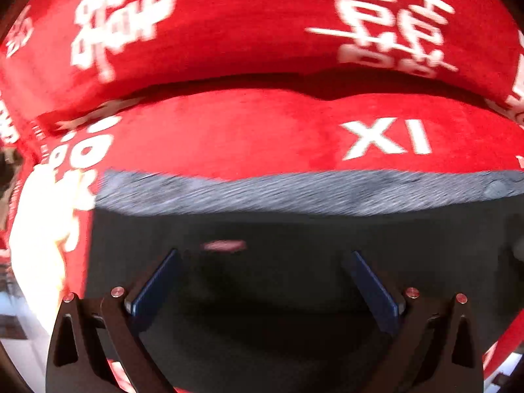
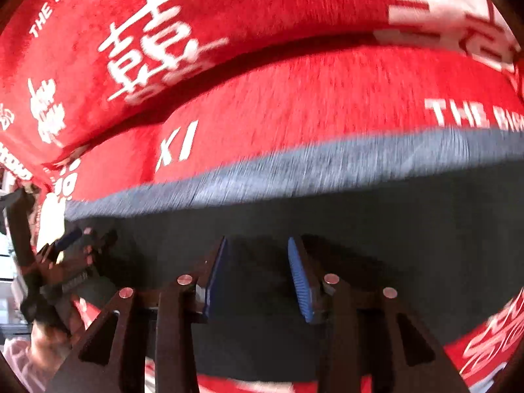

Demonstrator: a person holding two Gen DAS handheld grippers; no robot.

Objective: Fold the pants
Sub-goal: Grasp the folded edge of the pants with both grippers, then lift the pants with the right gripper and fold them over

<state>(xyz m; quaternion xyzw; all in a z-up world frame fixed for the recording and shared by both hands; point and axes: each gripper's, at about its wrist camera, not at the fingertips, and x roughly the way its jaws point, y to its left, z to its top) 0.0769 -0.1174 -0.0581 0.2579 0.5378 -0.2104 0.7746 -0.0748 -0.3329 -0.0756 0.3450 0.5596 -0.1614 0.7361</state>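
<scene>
Plainly, the dark pants [image 1: 278, 278] lie flat on a red cloth [image 1: 245, 137] printed in white with "XI", "THE BIG" and Chinese characters. The left gripper [image 1: 265, 255] hovers over them, jaws spread wide and pinching nothing. The right gripper [image 2: 257, 245] sits over the pants too, jaws parted and empty.

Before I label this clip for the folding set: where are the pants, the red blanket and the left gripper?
pants [image 1: 294, 229]: left wrist view, dark cloth just below the grey band.
red blanket [image 1: 245, 137]: left wrist view, plain red stretch beside the XI print.
left gripper [image 1: 262, 281]: left wrist view, gap between its open blue-padded fingertips.
</scene>
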